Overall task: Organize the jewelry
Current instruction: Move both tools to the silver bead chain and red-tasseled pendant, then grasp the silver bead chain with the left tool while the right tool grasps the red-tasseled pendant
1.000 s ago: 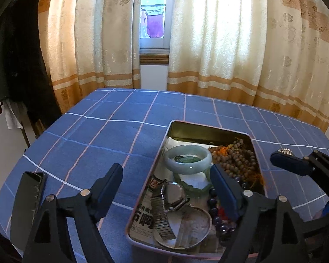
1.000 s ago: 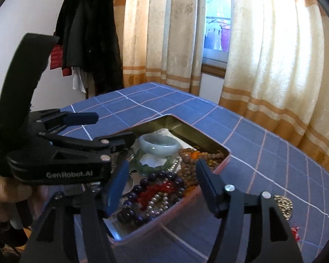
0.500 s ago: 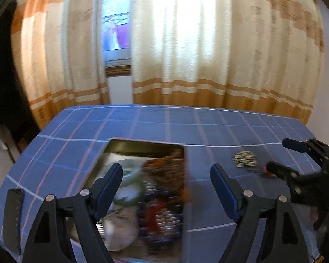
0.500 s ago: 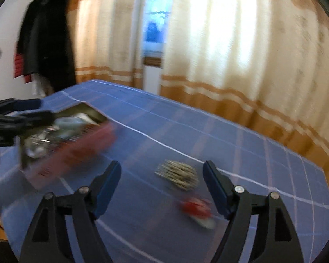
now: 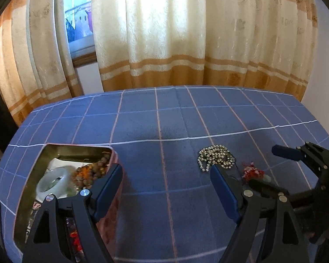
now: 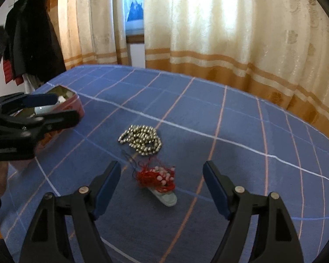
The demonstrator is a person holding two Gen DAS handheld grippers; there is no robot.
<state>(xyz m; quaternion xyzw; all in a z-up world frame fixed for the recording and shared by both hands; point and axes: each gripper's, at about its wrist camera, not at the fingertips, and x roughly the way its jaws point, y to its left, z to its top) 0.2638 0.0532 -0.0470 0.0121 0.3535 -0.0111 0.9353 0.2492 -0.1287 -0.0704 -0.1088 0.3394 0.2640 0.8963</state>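
Observation:
A metal tin (image 5: 41,155) at the left holds a pale jade bangle (image 5: 51,180), brown beads (image 5: 94,171) and other jewelry; the tin also shows in the right wrist view (image 6: 71,100). A silver bead necklace (image 6: 140,139) (image 5: 216,159) lies loose on the blue checked cloth. Just in front of it lies a red cord piece with a pale green pendant (image 6: 159,180) (image 5: 253,173). My right gripper (image 6: 162,188) is open and empty, its fingers on either side of the red piece and above it. My left gripper (image 5: 166,188) is open and empty, over bare cloth between tin and necklace.
The blue checked table (image 5: 164,118) ends at cream and orange curtains (image 5: 164,43) with a window behind. Dark coats (image 6: 30,37) hang at the far left. The left gripper's body (image 6: 22,120) reaches in from the left of the right wrist view.
Both grippers have swung right, away from the tin. The right one now faces the silver necklace and the red piece, closer than half a second ago. Both stayed open.

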